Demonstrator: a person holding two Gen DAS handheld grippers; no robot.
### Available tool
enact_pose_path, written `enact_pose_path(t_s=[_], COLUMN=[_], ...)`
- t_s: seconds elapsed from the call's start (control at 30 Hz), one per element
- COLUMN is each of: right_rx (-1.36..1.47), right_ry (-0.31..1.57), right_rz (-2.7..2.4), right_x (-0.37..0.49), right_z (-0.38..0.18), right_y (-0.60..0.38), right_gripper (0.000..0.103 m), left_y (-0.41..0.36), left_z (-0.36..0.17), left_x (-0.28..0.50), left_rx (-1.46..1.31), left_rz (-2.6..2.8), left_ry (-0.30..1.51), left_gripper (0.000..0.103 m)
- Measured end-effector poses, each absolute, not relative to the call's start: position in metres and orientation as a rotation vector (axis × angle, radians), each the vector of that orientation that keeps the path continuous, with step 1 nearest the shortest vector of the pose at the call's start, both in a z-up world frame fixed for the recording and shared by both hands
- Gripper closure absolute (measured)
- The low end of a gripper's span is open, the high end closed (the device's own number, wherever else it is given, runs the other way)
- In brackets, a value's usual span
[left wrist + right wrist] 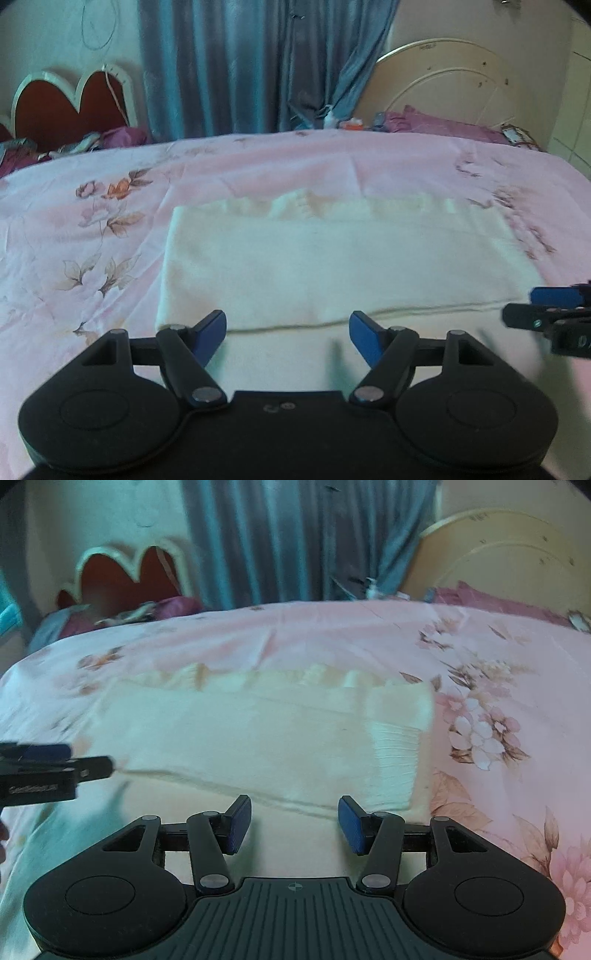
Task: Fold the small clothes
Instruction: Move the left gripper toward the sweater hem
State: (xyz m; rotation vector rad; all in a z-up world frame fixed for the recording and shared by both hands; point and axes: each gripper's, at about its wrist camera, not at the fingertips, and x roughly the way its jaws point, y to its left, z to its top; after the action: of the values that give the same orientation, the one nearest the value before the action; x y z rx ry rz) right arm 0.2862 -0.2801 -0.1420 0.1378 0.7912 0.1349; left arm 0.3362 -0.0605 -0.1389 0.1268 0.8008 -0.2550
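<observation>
A cream-white cloth (pixel 325 266) lies folded into a wide band on the pink floral bed sheet (pixel 92 229). The left gripper (pixel 288 332) hovers just before its near edge, jaws open with nothing between the blue pads. In the right wrist view the same cloth (pixel 258 738) shows a ribbed end on the right. The right gripper (pixel 295 819) stands open over the cloth's near edge, and nothing is held. Each gripper shows at the side of the other's view: the right one (pixel 546 306), the left one (pixel 66 760).
Blue curtains (pixel 258 62) hang behind the bed. A red heart-shaped headboard (pixel 70 103) is far left, a cream round headboard (pixel 461 85) far right. Purple pillows (pixel 443 125) and small bottles (pixel 332 118) lie along the far edge of the bed.
</observation>
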Motion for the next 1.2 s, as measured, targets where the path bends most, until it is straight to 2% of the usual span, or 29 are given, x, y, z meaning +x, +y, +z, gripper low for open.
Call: enact_pose_path(t_s=[0.23, 0.27, 0.3, 0.33, 0.37, 0.53, 0.7, 1.2], right_rx=[0.123, 0.118, 0.12, 0.121, 0.115, 0.119, 0.105, 0.134], right_ry=[0.781, 0.787, 0.799, 0.814, 0.827, 0.86, 0.882, 0.882], right_rz=[0.225, 0.241, 0.26, 0.272, 0.279, 0.27, 0.202, -0.025], right_x=[0.244, 0.237, 0.229, 0.223, 0.214, 0.175, 0.138, 0.082], right_z=[-0.139, -0.14, -0.142, -0.145, -0.148, -0.156, -0.166, -0.16], right_y=[-0.261, -0.256, -0.252, -0.249, -0.244, -0.234, -0.229, -0.233], right_gripper=[0.051, 0.055, 0.064, 0.081, 0.084, 0.084, 0.084, 0.084], left_y=[-0.064, -0.064, -0.063, -0.061, -0.059, -0.045, -0.024, 0.025], left_z=[-0.132, -0.133, -0.135, -0.137, -0.139, -0.153, -0.167, -0.155], left_x=[0.287, 0.278, 0.269, 0.261, 0.252, 0.211, 0.187, 0.146], left_rx=[0.112, 0.116, 0.117, 0.116, 0.118, 0.14, 0.189, 0.144], left_rz=[-0.307, -0.313, -0.316, -0.322, -0.325, -0.32, -0.316, -0.315], left_ry=[0.814, 0.821, 0.829, 0.838, 0.85, 0.901, 0.893, 0.872], left_gripper=[0.032, 0.033, 0.035, 0.039, 0.041, 0.047, 0.045, 0.045])
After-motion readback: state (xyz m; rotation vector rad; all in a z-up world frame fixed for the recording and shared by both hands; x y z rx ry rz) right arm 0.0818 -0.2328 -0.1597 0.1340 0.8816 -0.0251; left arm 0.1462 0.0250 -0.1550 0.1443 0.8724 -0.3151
